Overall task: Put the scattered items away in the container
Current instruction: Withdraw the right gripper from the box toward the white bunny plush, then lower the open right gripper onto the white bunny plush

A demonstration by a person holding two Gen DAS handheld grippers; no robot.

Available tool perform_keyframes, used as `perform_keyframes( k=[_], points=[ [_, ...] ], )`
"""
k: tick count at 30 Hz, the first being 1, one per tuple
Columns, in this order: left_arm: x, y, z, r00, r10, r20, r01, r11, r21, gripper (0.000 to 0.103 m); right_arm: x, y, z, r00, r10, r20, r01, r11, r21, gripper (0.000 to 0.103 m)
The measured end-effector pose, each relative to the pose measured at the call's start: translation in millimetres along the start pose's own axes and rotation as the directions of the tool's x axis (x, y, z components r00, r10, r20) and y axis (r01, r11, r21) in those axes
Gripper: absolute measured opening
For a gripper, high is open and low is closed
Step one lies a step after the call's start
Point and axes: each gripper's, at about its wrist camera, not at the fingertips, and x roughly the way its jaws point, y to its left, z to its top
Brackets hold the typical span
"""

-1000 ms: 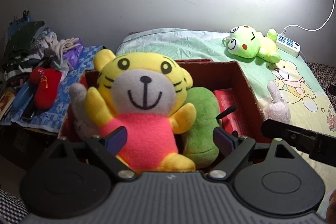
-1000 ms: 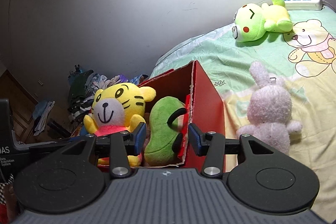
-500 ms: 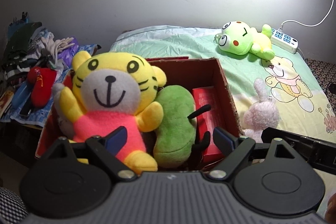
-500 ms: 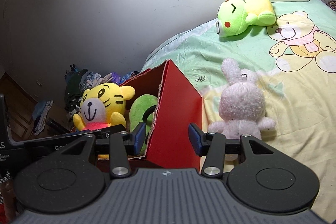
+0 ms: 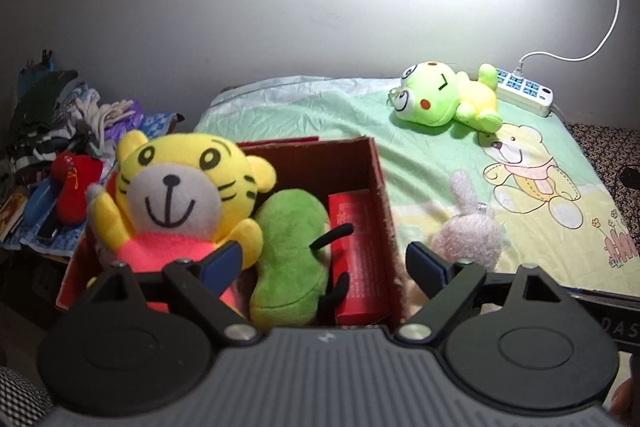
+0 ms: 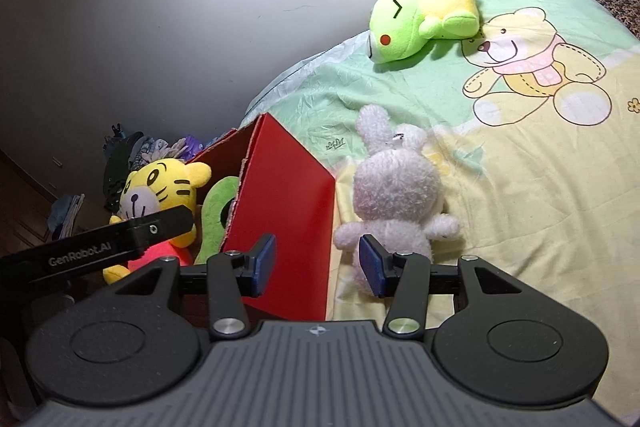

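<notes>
While my left gripper (image 5: pixel 324 261) hangs with its jaws apart and empty over the red box (image 5: pixel 378 171), the tiger plush (image 5: pixel 180 191) and green plush (image 5: pixel 290 251) sit inside. Just right of the box wall, on the bedsheet (image 6: pixel 540 187), lies the white rabbit plush (image 6: pixel 394 195). I judge it light, soft and compressible; grip the torso. My right gripper (image 6: pixel 316 263), jaws apart, has swung from the box toward this rabbit since a second ago.
</notes>
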Motion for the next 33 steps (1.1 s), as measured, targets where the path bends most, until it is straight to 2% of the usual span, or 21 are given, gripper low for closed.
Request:
perform_keyframes(
  k=[10, 14, 19, 24, 28, 33],
  points=[
    [13.4, -44.5, -1.1, 0.997, -0.07, -0.045, 0.071, 0.997, 0.026, 0.088, -10.1, -36.7, 6.1, 0.999, -0.044, -0.011, 0.045, 0.997, 0.061, 0.05],
    [20.3, -61.2, -2.9, 0.992, -0.104, -0.069, 0.106, 0.994, 0.033, 0.088, -10.1, -48.0, 8.8, 0.999, -0.05, -0.02, 0.052, 0.995, 0.082, 0.055],
    [28.7, -81.6, -12.8, 0.987, -0.138, -0.084, 0.141, 0.989, 0.04, 0.088, -9.0, -64.4, 10.5, 0.996, -0.082, -0.04, 0.085, 0.993, 0.084, 0.054],
    [39.1, -89.0, -26.8, 0.972, -0.198, -0.129, 0.204, 0.979, 0.031, 0.088, -8.9, -85.1, 11.5, 0.994, -0.097, -0.054, 0.103, 0.987, 0.122, 0.054],
    [46.4, -91.1, -37.5, 0.967, -0.222, -0.122, 0.226, 0.974, 0.023, 0.088, -6.6, -99.8, 15.1, 0.993, -0.092, -0.067, 0.102, 0.982, 0.158, 0.054],
    [47.1, -107.0, -44.9, 0.977, -0.202, -0.069, 0.209, 0.972, 0.11, 0.088, 2.4, -107.4, 19.2, 0.993, -0.069, -0.092, 0.083, 0.983, 0.166, 0.054]
  ],
)
